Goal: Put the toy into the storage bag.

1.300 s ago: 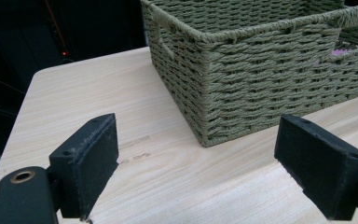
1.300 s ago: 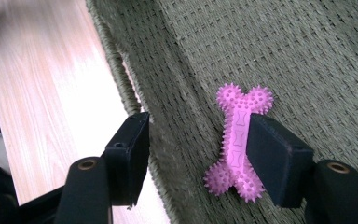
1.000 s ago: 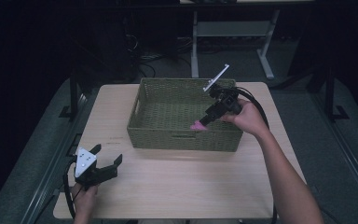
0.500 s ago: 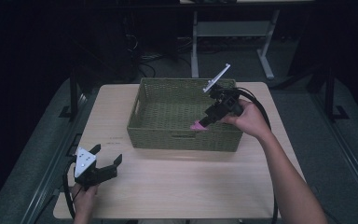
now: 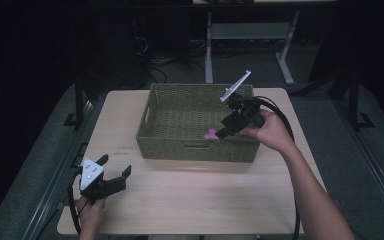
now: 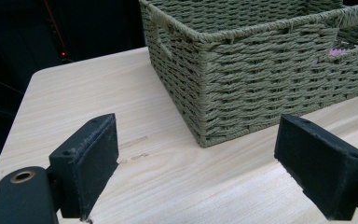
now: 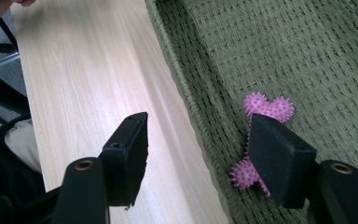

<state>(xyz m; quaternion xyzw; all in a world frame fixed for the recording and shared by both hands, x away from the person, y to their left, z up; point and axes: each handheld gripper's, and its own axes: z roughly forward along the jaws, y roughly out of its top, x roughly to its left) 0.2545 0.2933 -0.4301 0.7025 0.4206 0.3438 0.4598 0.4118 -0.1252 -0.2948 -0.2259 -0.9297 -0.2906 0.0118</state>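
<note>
Above basket (image 5: 170, 145), raised right hand-held gripper (image 5: 221, 134)

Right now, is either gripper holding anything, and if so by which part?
Nothing is held. The right gripper hangs open over the basket, the pink spiky toy lying loose below its jaws. The left gripper is open over the table.

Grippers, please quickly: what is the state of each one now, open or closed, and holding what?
Left gripper: open, holding nothing, above the table.
Right gripper: open, holding nothing, over the basket's near wall; the pink spiky toy lies inside.
</note>
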